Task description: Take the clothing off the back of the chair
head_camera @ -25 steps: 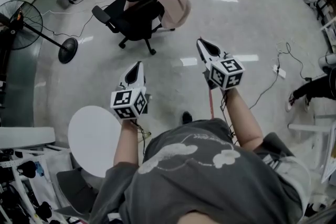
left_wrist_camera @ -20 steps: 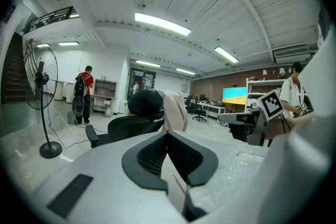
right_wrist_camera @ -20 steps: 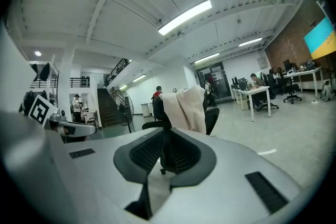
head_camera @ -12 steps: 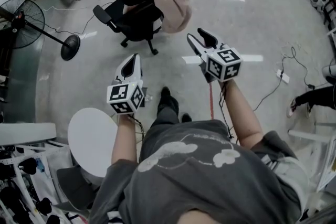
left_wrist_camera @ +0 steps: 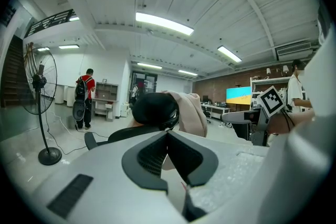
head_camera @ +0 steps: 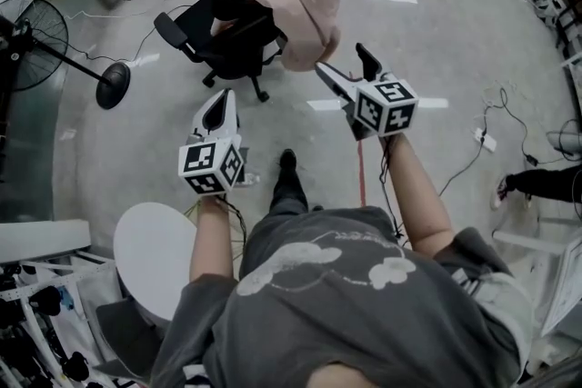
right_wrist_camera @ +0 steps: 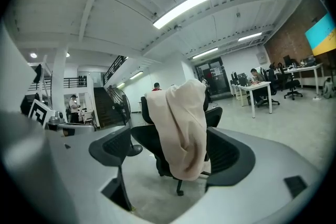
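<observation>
Approach step: the pink clothing (head_camera: 305, 0) hung over the chair (head_camera: 227, 45) back, apart from both grippers. The right gripper (head_camera: 344, 61) had just been opening wide, empty; the left gripper (head_camera: 221, 100) looked closed. Next, reach the fabric and pinch it.

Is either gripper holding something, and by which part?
Nothing. The left gripper is shut and empty; the right gripper has just been opening its jaws, also empty.

No legible txt. Left cube (head_camera: 211, 166) & right cube (head_camera: 386, 106) carry only b/w square codes; shirt (head_camera: 338, 282) print too small.
</observation>
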Motion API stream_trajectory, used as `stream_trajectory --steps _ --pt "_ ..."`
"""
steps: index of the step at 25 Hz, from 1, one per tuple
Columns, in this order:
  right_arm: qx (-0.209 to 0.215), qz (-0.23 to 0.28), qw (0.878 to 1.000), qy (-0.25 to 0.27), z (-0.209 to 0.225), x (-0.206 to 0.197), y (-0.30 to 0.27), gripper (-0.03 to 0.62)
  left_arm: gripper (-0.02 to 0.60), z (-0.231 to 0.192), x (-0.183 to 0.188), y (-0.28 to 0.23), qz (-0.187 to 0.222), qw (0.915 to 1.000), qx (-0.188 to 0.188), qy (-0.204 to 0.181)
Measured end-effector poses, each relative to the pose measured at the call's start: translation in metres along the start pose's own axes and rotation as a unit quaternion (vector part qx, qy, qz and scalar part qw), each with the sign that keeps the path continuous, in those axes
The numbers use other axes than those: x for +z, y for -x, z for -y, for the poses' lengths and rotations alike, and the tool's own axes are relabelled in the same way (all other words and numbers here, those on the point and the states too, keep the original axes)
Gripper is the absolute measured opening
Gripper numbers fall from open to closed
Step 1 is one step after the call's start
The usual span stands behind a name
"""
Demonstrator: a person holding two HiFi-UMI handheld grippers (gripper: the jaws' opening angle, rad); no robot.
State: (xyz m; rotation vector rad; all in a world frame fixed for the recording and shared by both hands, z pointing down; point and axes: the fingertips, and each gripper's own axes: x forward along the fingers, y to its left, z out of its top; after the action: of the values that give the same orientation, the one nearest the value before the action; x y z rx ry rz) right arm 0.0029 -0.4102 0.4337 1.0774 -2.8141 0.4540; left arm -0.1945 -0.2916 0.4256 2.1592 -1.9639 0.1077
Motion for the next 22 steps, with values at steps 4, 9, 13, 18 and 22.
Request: stream_trajectory --steps 4,9,13,18,22 --pt "-0.007 -0.012 1.0 -0.01 0.009 0.003 -0.037 0.427 0.0 -0.036 0.006 -0.032 -0.003 1.0 0.003 0.005" --pt "-0.006 0.007 1.0 0.004 0.021 0.03 -0.076 0.442 0.0 -0.071 0.025 -0.077 -0.002 1.0 0.002 -0.002" --pt "0.003 -0.013 1.0 0.017 0.03 0.037 -0.103 0.453 0.0 -0.088 0.037 -0.107 0.001 1.0 0.001 -0.002" --pt "0.016 -0.041 0.999 0.028 0.032 0.032 -0.13 0.453 0.0 -0.098 0.041 -0.131 -0.003 1.0 -0.007 -0.003" --pt "0.023 -0.05 0.998 0.038 0.034 0.033 -0.144 0.451 0.0 -0.105 0.04 -0.146 -0.007 0.9999 -0.01 -0.001"
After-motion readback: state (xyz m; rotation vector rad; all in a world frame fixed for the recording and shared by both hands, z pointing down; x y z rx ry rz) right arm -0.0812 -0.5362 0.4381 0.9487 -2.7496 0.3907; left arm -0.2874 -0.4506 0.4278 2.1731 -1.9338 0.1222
